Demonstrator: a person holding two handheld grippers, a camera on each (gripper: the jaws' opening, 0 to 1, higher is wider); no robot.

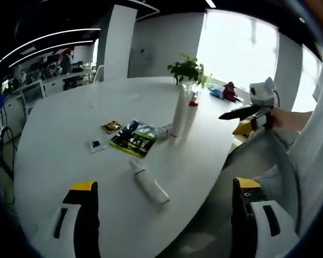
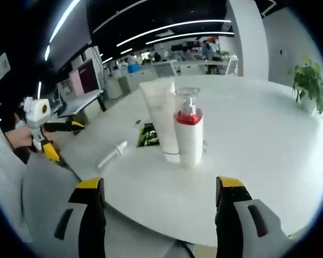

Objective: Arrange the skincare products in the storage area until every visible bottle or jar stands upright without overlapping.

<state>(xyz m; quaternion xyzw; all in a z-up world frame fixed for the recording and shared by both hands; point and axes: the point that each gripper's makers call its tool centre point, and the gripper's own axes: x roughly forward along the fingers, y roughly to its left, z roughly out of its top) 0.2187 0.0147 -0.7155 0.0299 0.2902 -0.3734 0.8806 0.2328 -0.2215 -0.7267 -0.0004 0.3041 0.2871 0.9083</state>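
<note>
A tall white tube [image 1: 180, 110] stands upright on the white table [image 1: 70, 113], and a white pump bottle with a red collar [image 1: 192, 107] stands touching it. A smaller white bottle [image 1: 148, 183] lies on its side near the table's front edge. My left gripper [image 1: 164, 215] hangs open above that edge, short of the lying bottle. In the right gripper view the tube [image 2: 161, 121] and pump bottle [image 2: 189, 134] stand straight ahead, and the lying bottle [image 2: 112, 154] is to their left. My right gripper [image 2: 159, 215] is open and holds nothing.
A green and black sachet [image 1: 133, 138], a small gold packet [image 1: 111, 127] and a small white item [image 1: 96, 145] lie mid-table. A potted plant [image 1: 188, 70] stands behind the bottles. A hand holds the right gripper [image 1: 247, 113] off the table's right edge. Office desks fill the background.
</note>
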